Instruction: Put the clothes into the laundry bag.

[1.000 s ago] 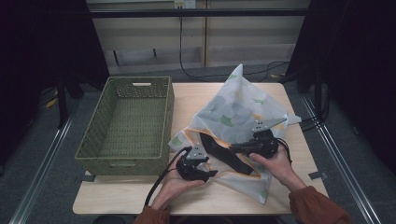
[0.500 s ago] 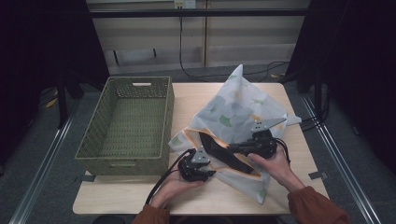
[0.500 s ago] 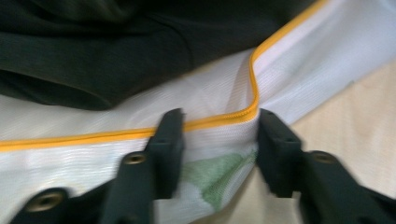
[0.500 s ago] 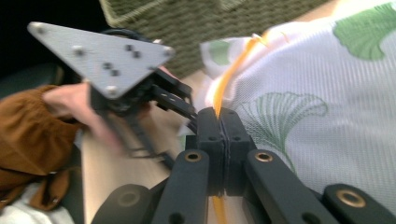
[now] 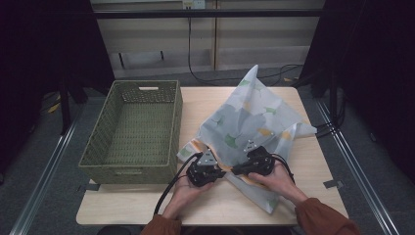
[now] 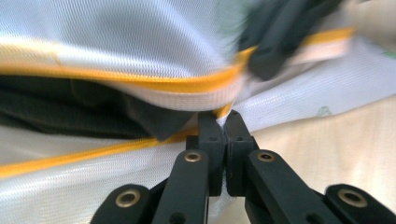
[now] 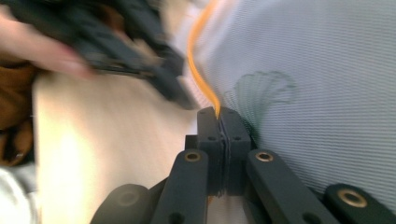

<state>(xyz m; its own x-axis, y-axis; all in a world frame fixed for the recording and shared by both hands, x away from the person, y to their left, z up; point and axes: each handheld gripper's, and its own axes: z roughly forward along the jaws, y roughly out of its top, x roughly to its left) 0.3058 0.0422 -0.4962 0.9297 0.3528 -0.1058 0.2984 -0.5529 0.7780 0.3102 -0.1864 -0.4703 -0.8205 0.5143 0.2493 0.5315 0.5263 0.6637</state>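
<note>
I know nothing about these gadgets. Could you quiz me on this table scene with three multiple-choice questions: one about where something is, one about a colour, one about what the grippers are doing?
1. Where does the green woven basket stand relative to the pale mesh laundry bag with green leaf prints?
A. To its left
B. On top of it
C. To its right

2. What colour is the trim along the bag's opening?
A. Blue
B. Orange-yellow
C. Red

3. How do the left hand-held gripper and the right hand-held gripper stand?
A. Both wide open above the table
B. One open, one shut
C. Both shut on the bag's edge

Answers:
1 A, since the high view shows the basket on the table's left side with the bag beside it on the right.
2 B, as both gripper views show an orange-yellow band.
3 C, because each gripper view shows jaws pressed together with fabric between them.
</note>
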